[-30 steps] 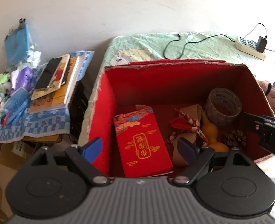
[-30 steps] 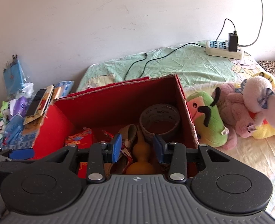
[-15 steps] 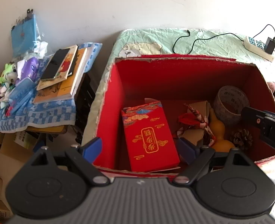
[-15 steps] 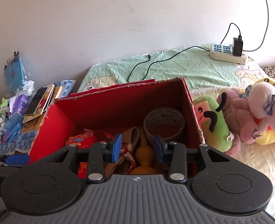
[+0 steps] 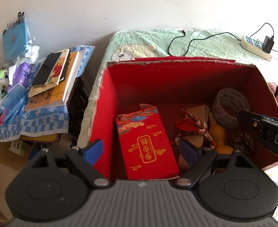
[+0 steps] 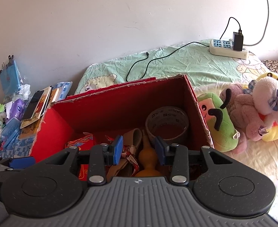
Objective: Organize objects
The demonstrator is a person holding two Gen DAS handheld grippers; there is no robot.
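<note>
Bright daylight from right; fisheye-bent edges; near foreground blurred.

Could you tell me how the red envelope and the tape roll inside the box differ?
The red envelope is flat, rectangular, with gold print; the tape roll is a hollow grey-brown ring. The envelope lies near the box's left wall, the roll in its far right corner. Both sit inside the red box, ungripped.

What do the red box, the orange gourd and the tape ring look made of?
Red box: cardboard with a matte red face; torn pale edges along the rim. Orange gourd: smooth and slightly glossy, dried gourd or plastic, unclear. Tape ring: printed plastic packing tape, probably.
</note>
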